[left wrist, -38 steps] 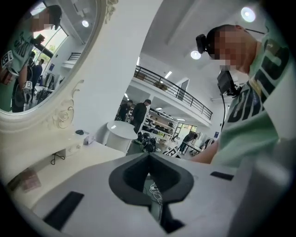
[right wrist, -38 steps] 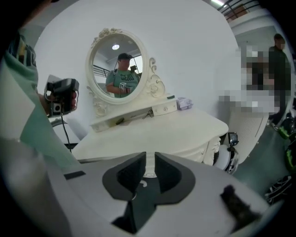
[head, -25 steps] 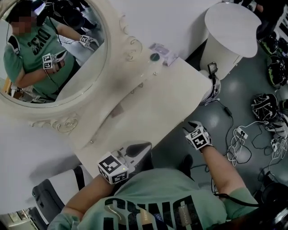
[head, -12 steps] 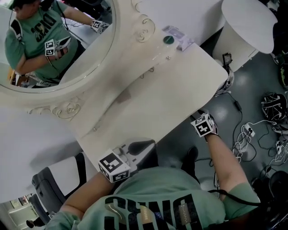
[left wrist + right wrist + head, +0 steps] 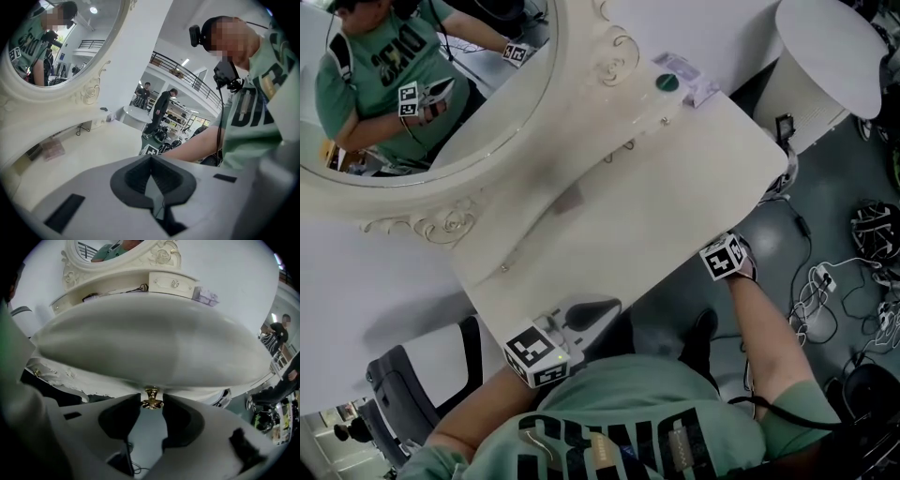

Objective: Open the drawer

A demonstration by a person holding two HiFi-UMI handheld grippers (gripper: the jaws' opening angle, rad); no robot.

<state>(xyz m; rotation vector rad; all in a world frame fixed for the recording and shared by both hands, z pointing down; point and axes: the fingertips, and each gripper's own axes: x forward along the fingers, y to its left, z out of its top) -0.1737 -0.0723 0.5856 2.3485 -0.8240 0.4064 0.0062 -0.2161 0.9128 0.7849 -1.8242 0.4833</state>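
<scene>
The cream dressing table [image 5: 656, 187] has a drawer under its front edge, and the drawer's small gold knob [image 5: 152, 399] shows in the right gripper view. My right gripper [image 5: 152, 405] points steeply down at the table's front. Its jaws are closing, with the knob between the fingertips and a sliver of gap on each side. In the head view only its marker cube [image 5: 724, 258] shows, beside the table's edge. My left gripper [image 5: 591, 309] hovers over the near left corner of the tabletop. It is shut [image 5: 151, 158] and holds nothing.
An oval mirror [image 5: 422, 84] in a carved frame stands behind the tabletop. A green-capped jar [image 5: 667, 82] and a pale packet [image 5: 692, 80] sit at the far corner. On the floor are a round white side table [image 5: 834, 56], cables [image 5: 825, 281] and a chair [image 5: 403, 412].
My right hand has drawn in against the table's front edge and sunk lower. The left gripper has shifted a little along the near edge. The head view has swung, so the table sits higher.
</scene>
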